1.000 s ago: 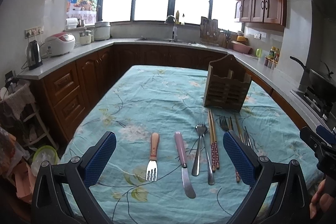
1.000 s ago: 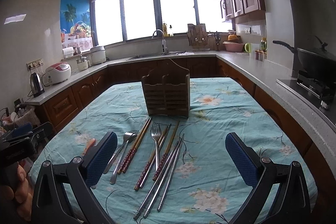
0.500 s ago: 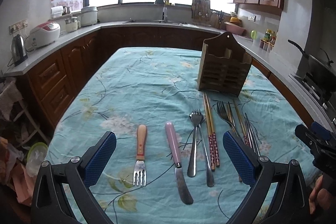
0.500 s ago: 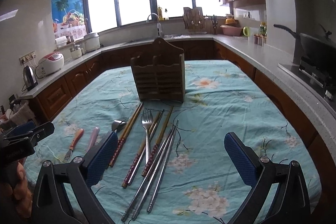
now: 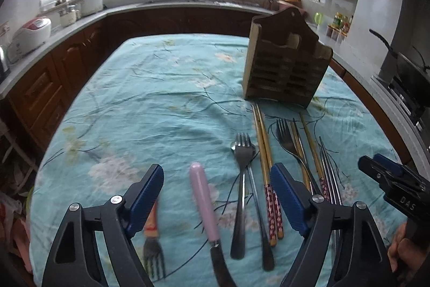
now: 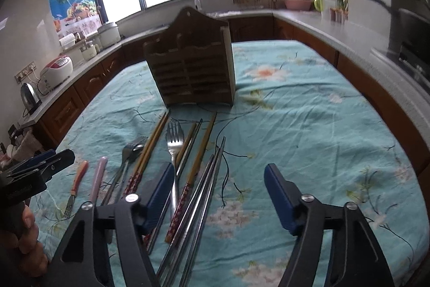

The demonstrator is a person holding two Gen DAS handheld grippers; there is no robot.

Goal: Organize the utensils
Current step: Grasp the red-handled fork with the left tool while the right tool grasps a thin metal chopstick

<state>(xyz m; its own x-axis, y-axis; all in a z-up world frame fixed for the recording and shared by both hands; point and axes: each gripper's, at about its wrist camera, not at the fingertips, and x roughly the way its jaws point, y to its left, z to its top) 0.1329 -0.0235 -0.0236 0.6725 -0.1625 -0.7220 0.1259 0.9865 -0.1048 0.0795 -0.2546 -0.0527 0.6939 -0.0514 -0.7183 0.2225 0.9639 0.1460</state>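
We are at the approach step: nothing is picked up, and every utensil lies flat on the floral tablecloth in front of the wooden caddy, whose compartments look empty from here.

Our left gripper is spread wide and holds nothing. The pink-handled knife lies between its fingers, handle pointing away from us toward the far side and blade running back under the gripper. The orange-handled fork sits just beside and partly behind the left finger, and the spoon and fork pair lies just inside the right finger, with the red-ended wooden chopsticks next to it. The caddy stands well ahead and off to the right.

Our right gripper is also spread and empty. The steel chopsticks run between its fingers, closer to the left one; a steel fork and further wooden chopsticks lie just ahead of the left finger. The caddy stands straight ahead, a little left.

We judge the knife the likely first pick for the left side. That calls for lowering until the fingers straddle the pink handle, closing squarely on it without catching the neighbouring fork, then lifting and tipping it upright for a compartment.
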